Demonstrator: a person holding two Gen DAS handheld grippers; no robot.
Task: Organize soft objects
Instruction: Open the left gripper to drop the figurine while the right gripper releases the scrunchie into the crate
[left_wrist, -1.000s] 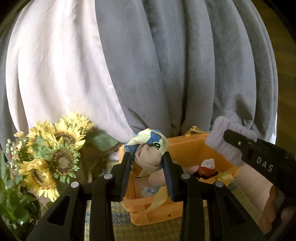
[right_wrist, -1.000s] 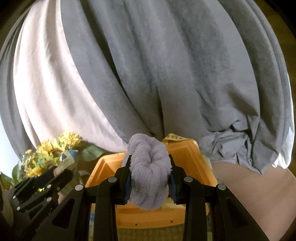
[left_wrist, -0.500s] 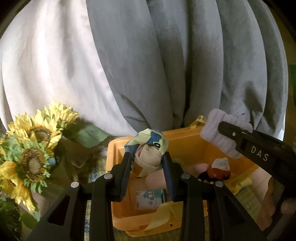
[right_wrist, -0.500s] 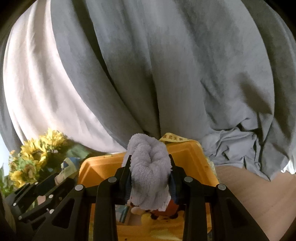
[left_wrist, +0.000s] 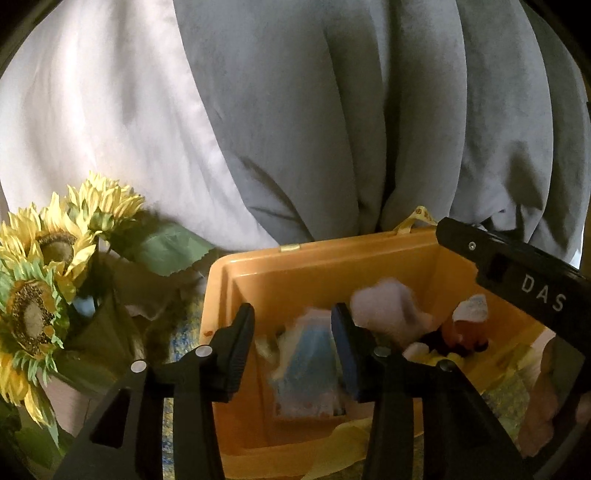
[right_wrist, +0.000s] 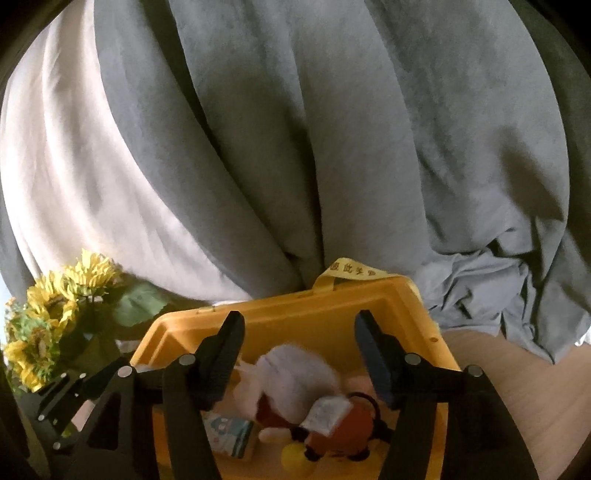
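An orange plastic bin (left_wrist: 332, 254) (right_wrist: 295, 314) sits below both grippers. My left gripper (left_wrist: 293, 328) is open and empty over its left half; a blurred blue and white soft item (left_wrist: 308, 369) lies in the bin under it. My right gripper (right_wrist: 299, 339) is open and empty over the bin; the fluffy lilac towel roll (right_wrist: 295, 373) (left_wrist: 384, 306) lies blurred just below its jaws. A red-brown plush toy (right_wrist: 332, 432) (left_wrist: 461, 332) and a blue-printed packet (right_wrist: 229, 432) lie in the bin too.
Artificial sunflowers in a pot (left_wrist: 48, 280) (right_wrist: 55, 314) stand left of the bin. Grey and white curtains (left_wrist: 332, 110) hang right behind it. The right gripper's body (left_wrist: 517, 280) reaches across the bin's right side. Bare floor (right_wrist: 517, 369) lies to the right.
Both grippers opened over the bin. The patterned soft item dropped from the left one and the lilac towel roll from the right one into the bin. Both views moved closer.
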